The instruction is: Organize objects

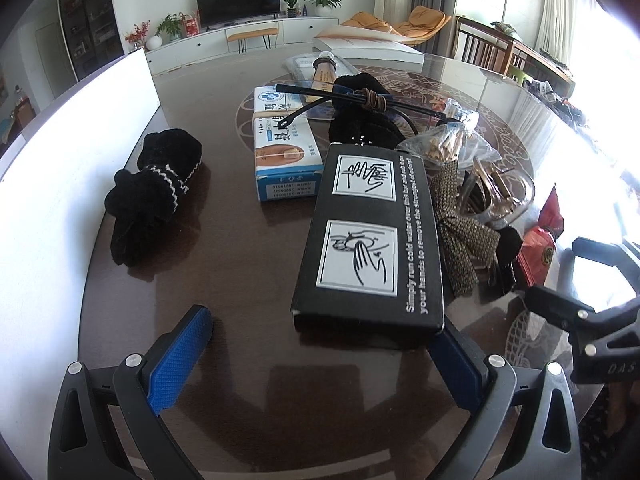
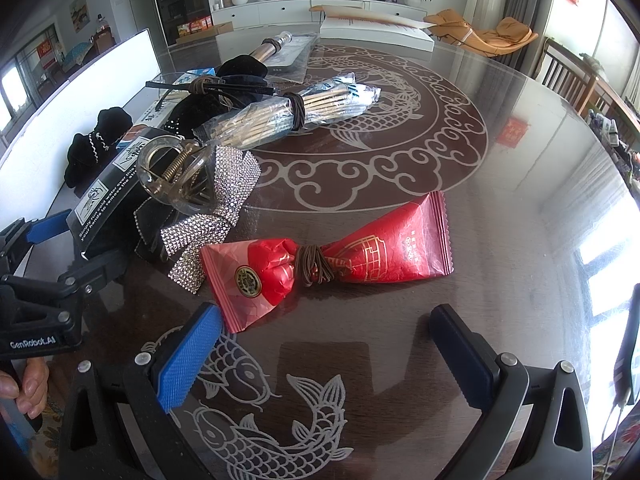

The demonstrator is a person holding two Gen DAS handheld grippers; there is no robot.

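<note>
My left gripper (image 1: pixel 320 344) is open, its fingers either side of the near end of a black box (image 1: pixel 370 236) with hand-washing pictures, which lies on the dark table (image 1: pixel 224 272). My right gripper (image 2: pixel 324 344) is open and empty, just in front of a red snack packet (image 2: pixel 332 256) tied in the middle with a brown band. A rhinestone bow with a clear claw clip (image 2: pixel 188 184) lies between box and packet. A blue-white medicine box (image 1: pixel 284 148), black knitted gloves (image 1: pixel 154 192) and a bagged chopstick bundle (image 2: pixel 296 114) lie beyond.
A white bin wall (image 1: pixel 72 168) stands at the table's left edge. A white flat box (image 2: pixel 376 32) and a bottle on a plastic sleeve (image 2: pixel 276 48) lie at the far side. Black glasses (image 1: pixel 360 100) rest on a black cloth. The table's right half carries only printed patterns.
</note>
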